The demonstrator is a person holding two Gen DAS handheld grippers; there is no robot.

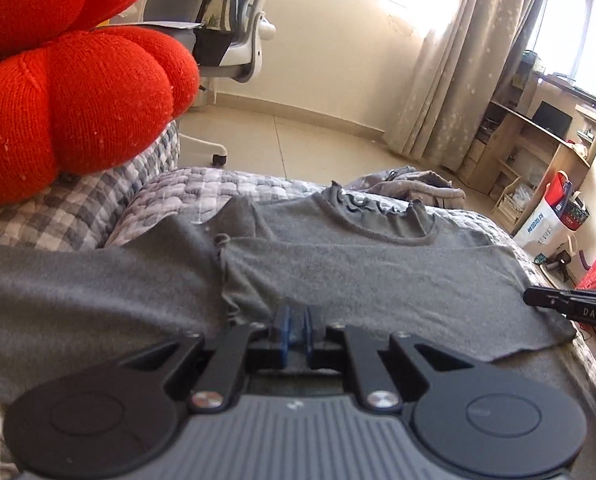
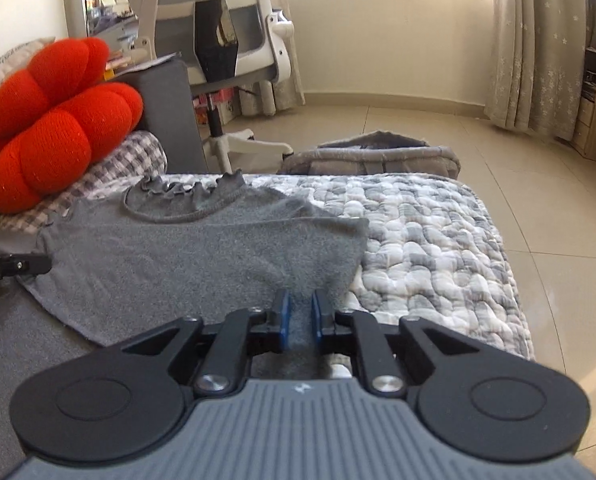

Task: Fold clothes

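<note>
Grey top (image 2: 202, 256) spread on quilted bed (image 2: 426, 248). Right tongs (image 2: 298, 316) pinch its lower-centre hem. Left tongs (image 1: 296, 328) narrow, gripping its fabric.

- "DAS" in pale letters stands on the black body of the right gripper (image 1: 538, 299), seen at the right edge of the left wrist view.
- "ot.AI", cut off at the frame edge, stands on the black body of the left gripper (image 2: 38, 266), seen at the left edge of the right wrist view.
- The white bag (image 1: 546, 224) on the floor by the shelves carries blue print, too small and tilted to read.
</note>
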